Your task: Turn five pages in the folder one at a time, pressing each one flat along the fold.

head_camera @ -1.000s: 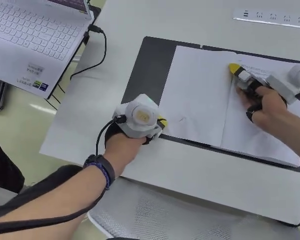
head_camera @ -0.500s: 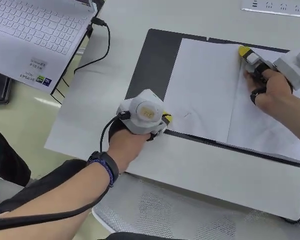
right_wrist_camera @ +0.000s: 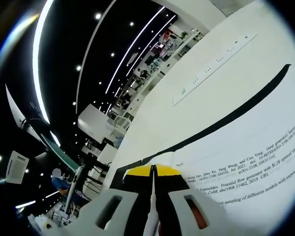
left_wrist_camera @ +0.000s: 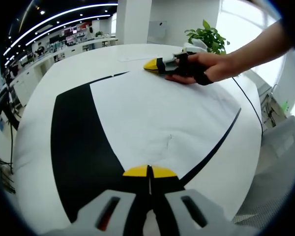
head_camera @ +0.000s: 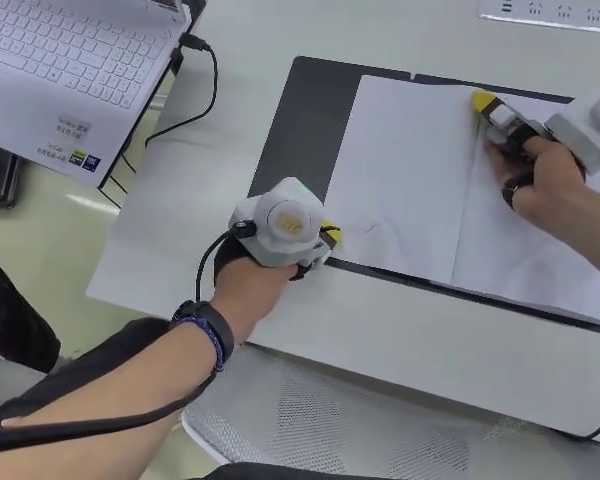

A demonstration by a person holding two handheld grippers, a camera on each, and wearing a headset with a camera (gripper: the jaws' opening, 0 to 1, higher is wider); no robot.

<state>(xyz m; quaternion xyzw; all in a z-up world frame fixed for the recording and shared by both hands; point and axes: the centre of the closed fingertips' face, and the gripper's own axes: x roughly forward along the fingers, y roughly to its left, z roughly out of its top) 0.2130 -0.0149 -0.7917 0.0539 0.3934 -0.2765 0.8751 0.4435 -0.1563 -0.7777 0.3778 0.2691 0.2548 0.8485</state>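
The right gripper (head_camera: pixel 485 103), jaws closed on nothing, has slid up the fold (head_camera: pixel 467 200) over the last second. Its yellow tips now press near the far end of the crease, at about 1 o'clock on the open folder (head_camera: pixel 300 130). The left gripper (head_camera: pixel 326 237), likewise closed and empty, stays planted at 7 o'clock on the turned page (head_camera: pixel 400 170) (right at its near edge), pinning it flat. This page's pressing pass looks almost finished, with another turn due. A laptop (head_camera: pixel 70 70) and its cable (head_camera: pixel 202 100) lie at 10 o'clock and a power strip (head_camera: pixel 550 12) at 1 o'clock, none blocking the work.
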